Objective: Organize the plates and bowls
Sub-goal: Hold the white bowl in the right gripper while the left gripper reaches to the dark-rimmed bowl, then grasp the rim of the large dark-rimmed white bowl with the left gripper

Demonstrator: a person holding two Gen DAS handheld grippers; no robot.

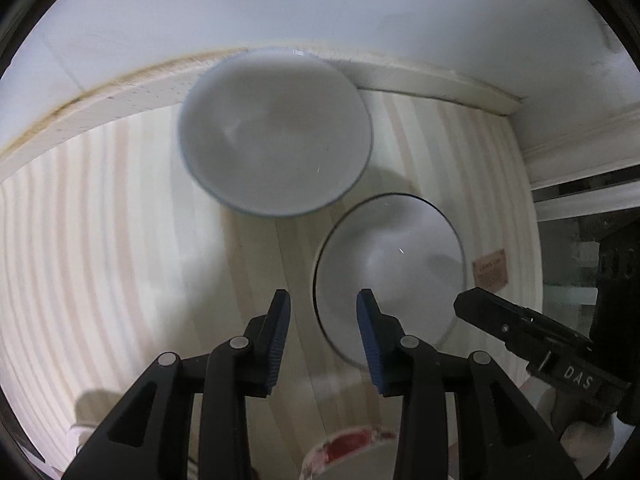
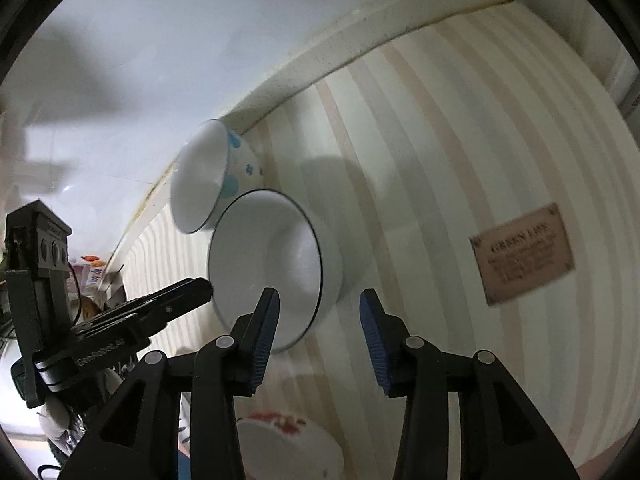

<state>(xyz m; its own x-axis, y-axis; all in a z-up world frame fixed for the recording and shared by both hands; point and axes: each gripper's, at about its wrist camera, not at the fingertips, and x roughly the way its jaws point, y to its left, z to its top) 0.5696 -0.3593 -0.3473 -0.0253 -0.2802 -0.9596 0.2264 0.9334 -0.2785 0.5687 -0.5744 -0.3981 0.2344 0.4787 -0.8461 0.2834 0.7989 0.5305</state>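
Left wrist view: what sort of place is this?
Probably a home kitchen or dining corner: two white bowls sit on a striped tablecloth pushed against a plain white wall.

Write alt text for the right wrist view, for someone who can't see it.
Two white bowls sit side by side on a striped tablecloth: a black-rimmed bowl nearest, and a blue-patterned bowl behind it by the wall. The right gripper hangs over them, jaws open and empty. The left gripper reaches in from the left.

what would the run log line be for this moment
left claw: open, empty | right claw: open, empty | blue-spotted bowl beside black-rimmed bowl on striped mat
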